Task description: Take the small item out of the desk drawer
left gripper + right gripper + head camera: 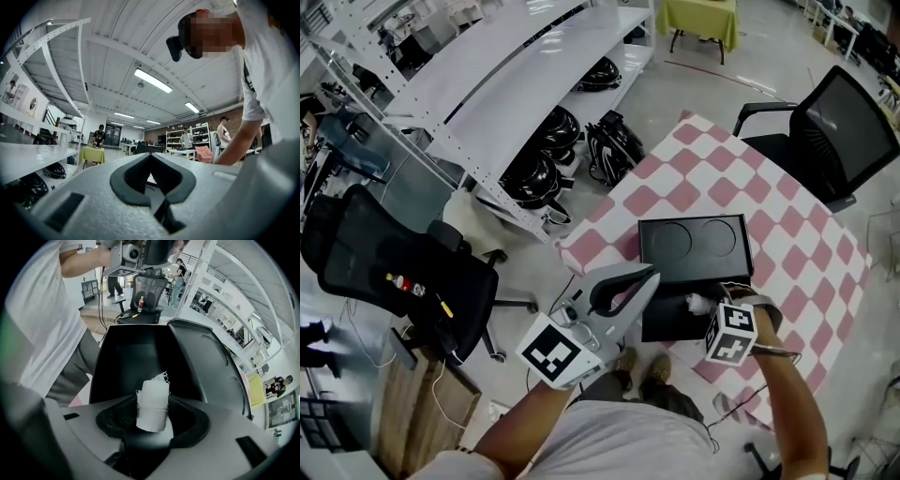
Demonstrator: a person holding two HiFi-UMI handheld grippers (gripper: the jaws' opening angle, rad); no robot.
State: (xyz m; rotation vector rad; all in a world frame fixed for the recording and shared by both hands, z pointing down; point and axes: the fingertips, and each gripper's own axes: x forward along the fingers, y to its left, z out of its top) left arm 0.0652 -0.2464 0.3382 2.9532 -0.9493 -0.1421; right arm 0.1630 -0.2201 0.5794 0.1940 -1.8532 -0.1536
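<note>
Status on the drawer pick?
Left gripper shut, empty, held clear. Right gripper open, white roll between jaws, not clamped. Roll inside open drawer. Nothing blocking.

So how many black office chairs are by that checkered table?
2: the left chair beside the shelving; the right chair at the table's far edge. Others may be hidden.
</note>
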